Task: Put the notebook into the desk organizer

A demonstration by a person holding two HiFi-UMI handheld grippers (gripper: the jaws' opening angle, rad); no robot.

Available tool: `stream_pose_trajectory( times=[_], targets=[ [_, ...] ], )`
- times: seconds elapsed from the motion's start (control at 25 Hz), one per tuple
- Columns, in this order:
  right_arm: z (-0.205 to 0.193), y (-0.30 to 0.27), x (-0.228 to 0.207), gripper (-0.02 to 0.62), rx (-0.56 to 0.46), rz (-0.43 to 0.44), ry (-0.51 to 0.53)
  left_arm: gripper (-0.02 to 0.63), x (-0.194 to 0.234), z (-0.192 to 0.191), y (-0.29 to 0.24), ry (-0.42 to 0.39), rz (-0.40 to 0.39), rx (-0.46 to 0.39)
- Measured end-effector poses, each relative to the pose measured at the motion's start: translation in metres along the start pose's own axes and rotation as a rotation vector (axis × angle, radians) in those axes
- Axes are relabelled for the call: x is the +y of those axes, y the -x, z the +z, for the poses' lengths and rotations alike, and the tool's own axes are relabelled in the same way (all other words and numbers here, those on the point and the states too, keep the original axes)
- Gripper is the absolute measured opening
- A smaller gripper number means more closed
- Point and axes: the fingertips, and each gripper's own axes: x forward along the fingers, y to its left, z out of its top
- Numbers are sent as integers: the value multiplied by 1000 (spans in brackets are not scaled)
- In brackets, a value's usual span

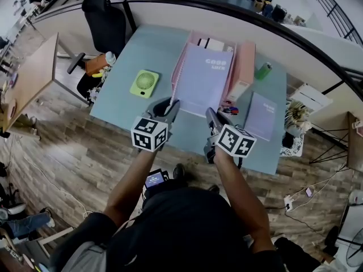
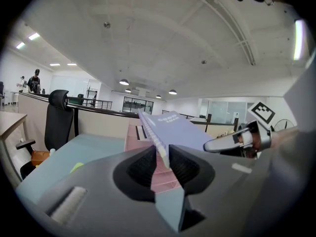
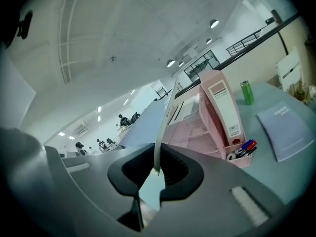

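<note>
Open-plan office, pale blue desk (image 1: 119, 103) against a low partition. Pink desk organizer (image 1: 245, 61) stands at the back of it. Lavender spiral notebook (image 1: 204, 78) is held off the desk, in front of and partly over the organizer. Left gripper (image 1: 172, 105) is clamped on the near left corner, right at the spiral binding; right gripper (image 1: 211, 113) is clamped on the near right corner, jaws pressed on the thin edge. The two-corner hold likely keeps the floppy book from sagging and lets its far edge be steered into a slot (my reading only). Second notebook (image 1: 262, 115) lies flat to the right, untouched; green fan (image 1: 144, 83) sits well apart on the left. Hard to tell which compartment is aimed at: the notebook hides most of the trays in the head view, and the right gripper view shows it only edge-on. Pens (image 1: 231, 110) at the organizer's front corner are too small to count.
</note>
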Motion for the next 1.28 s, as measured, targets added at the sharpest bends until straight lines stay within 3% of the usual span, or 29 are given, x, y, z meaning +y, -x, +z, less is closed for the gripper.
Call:
stream_pose_trajectory(
  times=[0.56,1.28],
  targets=[
    [-40,37,15,34,57,60,54,141,-30,-23,55,-11,91,4],
    [-104,73,18,34,173,125,56,141,-62,-77,113,48,216,38]
  ],
)
